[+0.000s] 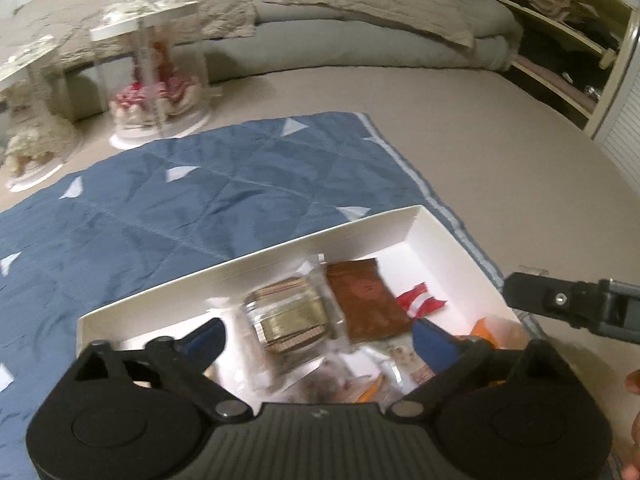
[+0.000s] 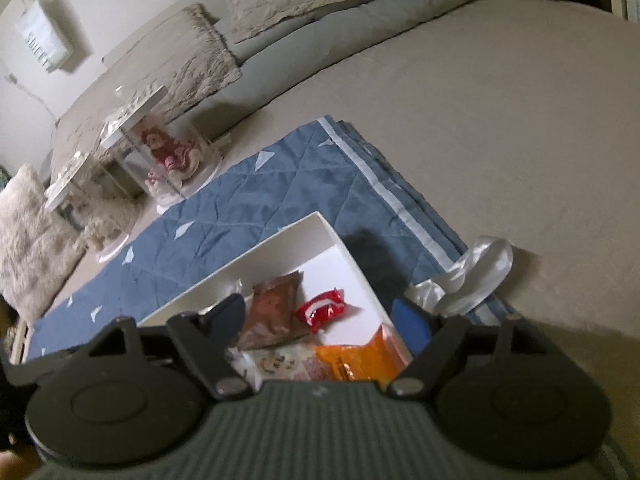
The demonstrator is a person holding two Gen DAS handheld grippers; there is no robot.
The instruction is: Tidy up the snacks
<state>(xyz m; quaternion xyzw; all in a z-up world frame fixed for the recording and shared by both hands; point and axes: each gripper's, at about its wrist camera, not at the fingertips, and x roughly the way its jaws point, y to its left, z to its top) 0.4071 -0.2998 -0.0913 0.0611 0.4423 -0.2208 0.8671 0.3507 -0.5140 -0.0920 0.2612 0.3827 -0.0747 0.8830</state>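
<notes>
Both the left claw (image 1: 318, 330) and the right claw (image 2: 320, 312) gape apart, gripping nothing, above the white box (image 1: 280, 250) of snack packets on the blue quilt (image 1: 180, 200).

A beige bed (image 2: 500, 128) carries a blue quilt (image 2: 280, 196), two pillows (image 2: 192, 60), and two clear domes (image 1: 156, 80).

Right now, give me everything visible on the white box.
The white box is a shallow, open-topped rectangular tray with thin upright walls, cardboard by the look of it. It sits flat on the blue quilt on the bed. Inside lie loose snacks: a brown packet, a small red wrapper, an orange packet and a clear-wrapped biscuit stack. Its far right part is bare.
</notes>
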